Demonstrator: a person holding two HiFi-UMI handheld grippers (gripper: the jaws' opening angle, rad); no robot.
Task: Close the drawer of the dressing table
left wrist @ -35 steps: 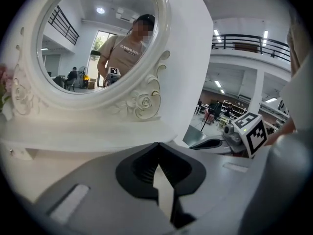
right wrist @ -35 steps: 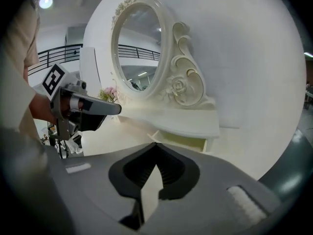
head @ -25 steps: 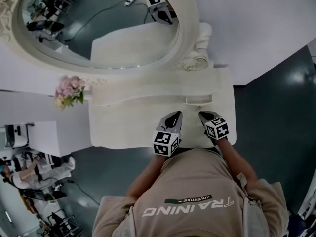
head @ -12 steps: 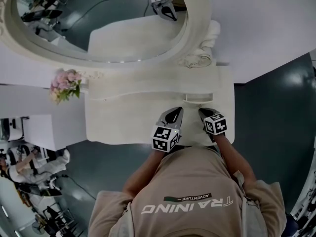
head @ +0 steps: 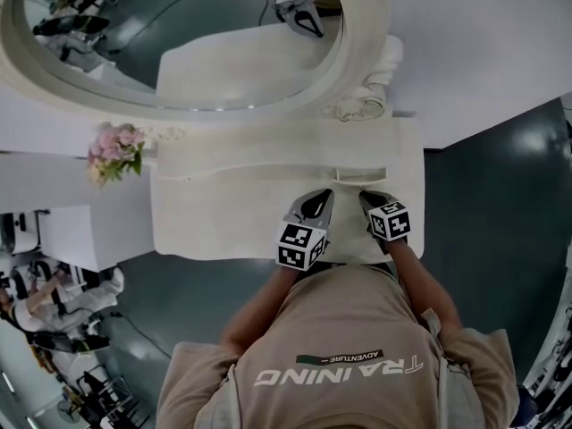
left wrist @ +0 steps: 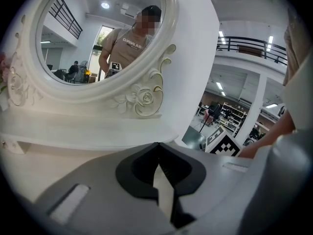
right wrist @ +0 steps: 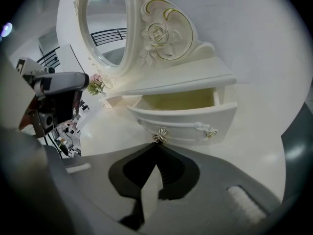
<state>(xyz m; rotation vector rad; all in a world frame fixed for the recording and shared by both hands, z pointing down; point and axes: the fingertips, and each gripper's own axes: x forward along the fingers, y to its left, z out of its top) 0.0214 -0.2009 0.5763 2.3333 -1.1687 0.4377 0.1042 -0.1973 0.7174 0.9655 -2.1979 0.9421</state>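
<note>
The drawer stands pulled out of the small raised shelf at the table's right rear, its pale inside showing. The right gripper has its jaws pressed together with nothing between them, tips right at the drawer's gold knob (whether they touch it, I cannot tell). The left gripper is just beside it over the tabletop, jaws likewise together and empty. Behind rises the oval mirror, with pink flowers at the table's left end.

Shirt: "TRAINING", "ADVENTURE", both upside down.
</note>
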